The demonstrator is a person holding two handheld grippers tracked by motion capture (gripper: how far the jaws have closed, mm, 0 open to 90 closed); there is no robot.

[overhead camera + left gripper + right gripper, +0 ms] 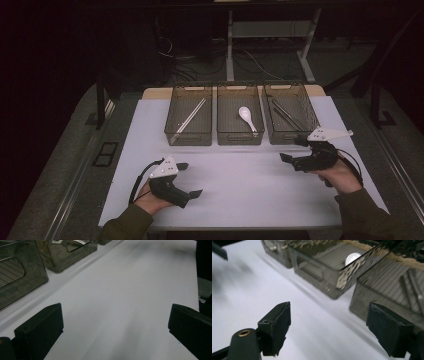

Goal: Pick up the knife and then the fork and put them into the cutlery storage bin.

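Observation:
Three smoky see-through bins stand in a row at the back of the white mat (pixel 240 180). The left bin (pixel 188 139) holds pale chopsticks (pixel 191 116). In the middle bin (pixel 240 138) lies a white spoon (pixel 246 116), which the right gripper view also catches as the spoon (pixel 352 258). The right bin (pixel 280 138) holds dark sticks (pixel 286 116). My left gripper (pixel 191 179) rests low at the front left, open and empty, its jaws wide over bare mat (pixel 115 315). Just in front of the right bin, my right gripper (pixel 292 150) is open with nothing between its jaws (pixel 328 325).
The mat covers a table whose wooden edge (pixel 155 92) shows behind the bins. Grey floor surrounds it, with white desk legs (pixel 230 45) and cables beyond. Open mat lies between the two grippers and the bins.

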